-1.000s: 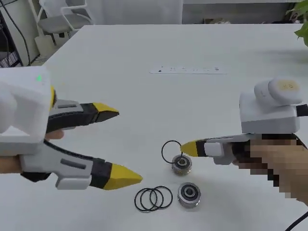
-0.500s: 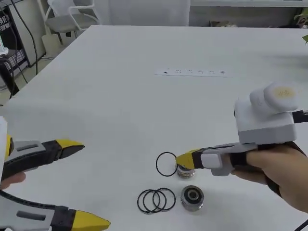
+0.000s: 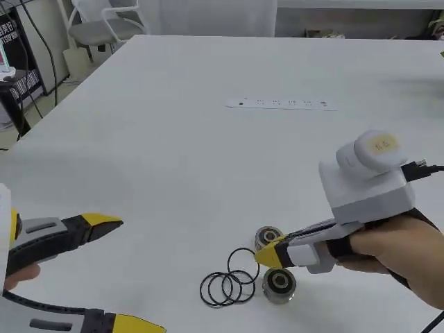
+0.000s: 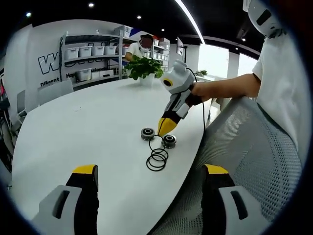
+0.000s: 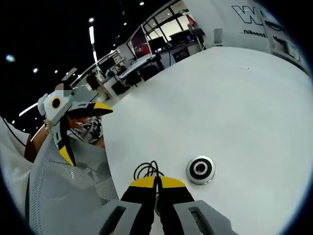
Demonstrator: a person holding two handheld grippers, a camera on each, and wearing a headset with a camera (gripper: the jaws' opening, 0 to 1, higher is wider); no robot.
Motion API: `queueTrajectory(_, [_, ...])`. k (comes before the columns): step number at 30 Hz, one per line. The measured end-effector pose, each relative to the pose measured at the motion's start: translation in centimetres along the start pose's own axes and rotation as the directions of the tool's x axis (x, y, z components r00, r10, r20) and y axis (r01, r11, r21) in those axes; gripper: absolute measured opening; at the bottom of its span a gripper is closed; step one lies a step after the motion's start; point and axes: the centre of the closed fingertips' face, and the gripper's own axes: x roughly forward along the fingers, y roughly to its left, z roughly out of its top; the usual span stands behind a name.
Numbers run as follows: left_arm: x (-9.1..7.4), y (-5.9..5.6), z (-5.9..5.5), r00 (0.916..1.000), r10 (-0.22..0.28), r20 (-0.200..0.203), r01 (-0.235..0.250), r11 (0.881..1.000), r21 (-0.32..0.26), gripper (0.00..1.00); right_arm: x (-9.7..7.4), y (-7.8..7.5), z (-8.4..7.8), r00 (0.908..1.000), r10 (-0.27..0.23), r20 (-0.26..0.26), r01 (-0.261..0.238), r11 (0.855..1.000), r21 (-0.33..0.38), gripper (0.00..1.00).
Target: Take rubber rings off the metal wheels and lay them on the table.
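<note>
Now pinches one rubber ring (image 3: pixel 242 261) in the right gripper (image 3: pixel 262 255), jaws pressed flat together on the ring's near edge, as the right gripper view shows along them. Dangles that ring just off the tips toward the person's left, low over the table (image 3: pixel 208 139), its loop overlapping the upper edge of the pile of rings (image 3: pixel 223 288) that lies flat there. Reaches in from the right, jaws pointing left and a little downward, nearly level with the tabletop. Sits between the far wheel (image 3: pixel 268 237), just behind the tips, and the near wheel (image 3: pixel 279 284), just in front of them and beside the pile. Cannot tell at this size whether either wheel carries more rubber.

Holds the left gripper (image 3: pixel 139 274) well apart at the left, jaws spread wide on nothing, aimed across toward the work.

Looks like the laying-down step. Probably calls for only a short drop and a release, with the pile directly below and left of the tips and the right gripper by far the nearer. Risks nudging the near wheel or dragging a laid ring along on the way out.
</note>
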Motion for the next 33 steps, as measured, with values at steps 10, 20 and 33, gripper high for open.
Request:
queueTrajectory(10, [0.2, -0.3, -0.2, 1.0, -0.007, 0.007, 0.008, 1.0, -0.024, 0.85, 0.4, -0.4, -1.0, 0.9978, -0.024, -0.061, 0.02, 0.998, -0.062, 0.0])
queueTrajectory(20, [0.3, -0.4, -0.6, 0.9999, -0.011, -0.01, 0.011, 1.0, -0.028, 0.85, 0.8, -1.1, -1.5, 0.9942, -0.066, -0.085, 0.057, 0.992, -0.111, 0.0])
queueTrajectory(33, [0.3, -0.1, -0.6, 1.0, -0.005, -0.004, 0.005, 0.999, -0.037, 0.84, 1.3, -2.1, -1.6, 0.9894, -0.114, -0.09, 0.101, 0.985, -0.141, 0.0])
